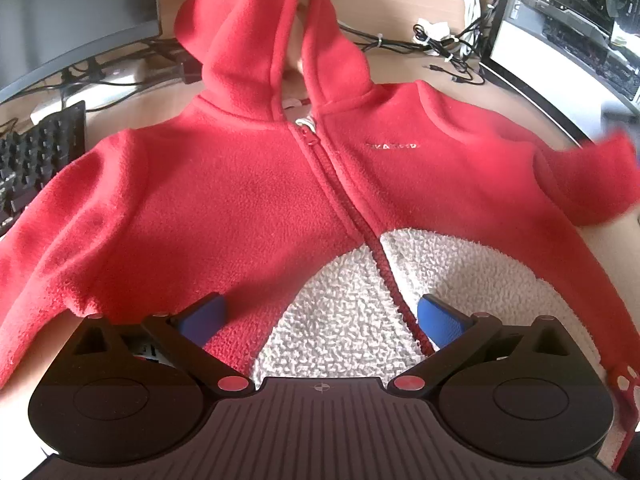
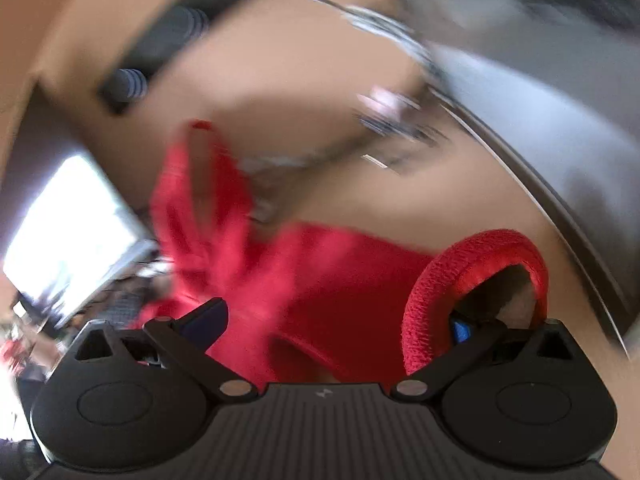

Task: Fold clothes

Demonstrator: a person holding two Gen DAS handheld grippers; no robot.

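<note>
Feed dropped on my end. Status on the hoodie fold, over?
Left gripper open over the red fleece hoodie, zipped, lying front up on the desk. Right gripper open, one finger through the sleeve cuff. Keyboard beside the left sleeve.

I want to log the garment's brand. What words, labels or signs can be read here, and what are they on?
Pale chest lettering on the red hooded jacket: too blurred to read.
Keyboard key legends: too small to read.
Computer case at right: no readable text.
Right wrist view: motion-blurred, nothing readable.
</note>
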